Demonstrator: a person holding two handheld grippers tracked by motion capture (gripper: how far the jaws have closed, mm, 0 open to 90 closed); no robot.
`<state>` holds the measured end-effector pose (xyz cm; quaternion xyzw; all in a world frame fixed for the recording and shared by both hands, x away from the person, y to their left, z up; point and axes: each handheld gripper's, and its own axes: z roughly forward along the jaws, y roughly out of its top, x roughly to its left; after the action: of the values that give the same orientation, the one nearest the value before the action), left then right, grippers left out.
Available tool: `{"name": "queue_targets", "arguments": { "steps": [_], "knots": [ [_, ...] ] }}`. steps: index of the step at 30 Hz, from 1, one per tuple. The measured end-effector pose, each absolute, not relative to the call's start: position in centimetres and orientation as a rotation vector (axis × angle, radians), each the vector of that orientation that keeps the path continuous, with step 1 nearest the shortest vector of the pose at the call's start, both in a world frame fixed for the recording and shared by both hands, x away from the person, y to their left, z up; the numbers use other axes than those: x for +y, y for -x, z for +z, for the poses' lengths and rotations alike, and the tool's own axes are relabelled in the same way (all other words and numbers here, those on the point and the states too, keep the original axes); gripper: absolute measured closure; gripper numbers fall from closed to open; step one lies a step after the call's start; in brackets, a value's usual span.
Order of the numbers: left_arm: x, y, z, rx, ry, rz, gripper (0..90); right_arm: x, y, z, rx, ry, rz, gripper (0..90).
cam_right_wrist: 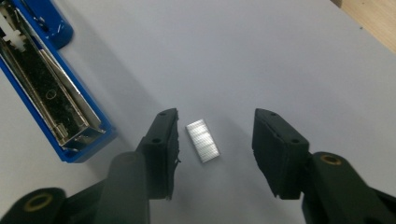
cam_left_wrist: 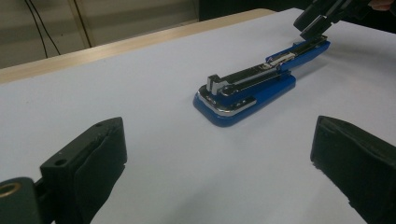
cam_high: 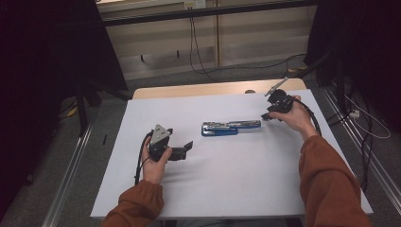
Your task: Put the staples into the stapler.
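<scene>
Hovering low near the far right corner of the white tabletop [cam_high: 227, 179], the right gripper [cam_right_wrist: 215, 140] has its black jaws spread apart on either side of a small silver strip of staples [cam_right_wrist: 202, 140] that lies flat on the surface, touching neither pad; the pose suggests a pinch is being lined up so the strip can go into the stapler. That blue stapler with its chrome magazine [cam_high: 226, 127] lies swung fully open near the middle of the surface, a little toward the far edge, its loading channel facing up, apparently laid that way to receive the strip. In the right gripper view its open blue end [cam_right_wrist: 70, 126] sits just beside the left jaw, close enough to crowd the approach. The left gripper [cam_high: 182, 151], held in the person's left hand toward the near left of the surface, rests well apart from the stapler with its jaws wide open and pointed at it, likely waiting to steady the body. Nothing else lies between them.
</scene>
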<state>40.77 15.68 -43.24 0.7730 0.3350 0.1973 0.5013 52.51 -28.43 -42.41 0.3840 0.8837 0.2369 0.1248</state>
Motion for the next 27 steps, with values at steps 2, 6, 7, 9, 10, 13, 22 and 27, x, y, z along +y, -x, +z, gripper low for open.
{"name": "queue_targets", "arguments": {
  "steps": [2, 6, 7, 9, 10, 13, 22, 27],
  "knots": [
    [15.7, -40.8, -43.3, 0.812, -1.869, 0.474, 3.7, -28.2, -52.6, -42.4, 2.598, -1.098, 0.679, 59.1],
    [15.7, -40.8, -43.2, 0.808, -1.869, 0.475, 3.7, -28.1, -52.8, -42.6, 2.617, -1.094, 0.654, 62.9],
    [15.7, -40.8, -43.2, 0.808, -1.869, 0.474, 3.7, -28.1, -52.8, -42.7, 2.622, -1.092, 0.645, 63.9],
    [15.7, -40.8, -43.3, 0.808, -1.869, 0.475, 3.7, -28.1, -52.8, -42.9, 2.628, -1.097, 0.65, 65.6],
    [15.7, -40.8, -43.3, 0.812, -1.867, 0.47, 3.7, -28.1, -52.8, -43.0, 2.635, -1.098, 0.65, 66.7],
    [15.7, -40.8, -43.3, 0.812, -1.87, 0.471, 3.7, -28.1, -52.9, -43.2, 2.649, -1.095, 0.622, 68.4],
    [15.7, -40.8, -43.3, 0.811, -1.87, 0.473, 3.7, -28.1, -52.9, -43.5, 2.67, -1.105, 0.63, 76.2],
    [15.7, -40.8, -43.3, 0.813, -1.868, 0.474, 3.7, -28.1, -52.8, -43.5, 2.676, -1.107, 0.634, 78.5]
  ]
}}
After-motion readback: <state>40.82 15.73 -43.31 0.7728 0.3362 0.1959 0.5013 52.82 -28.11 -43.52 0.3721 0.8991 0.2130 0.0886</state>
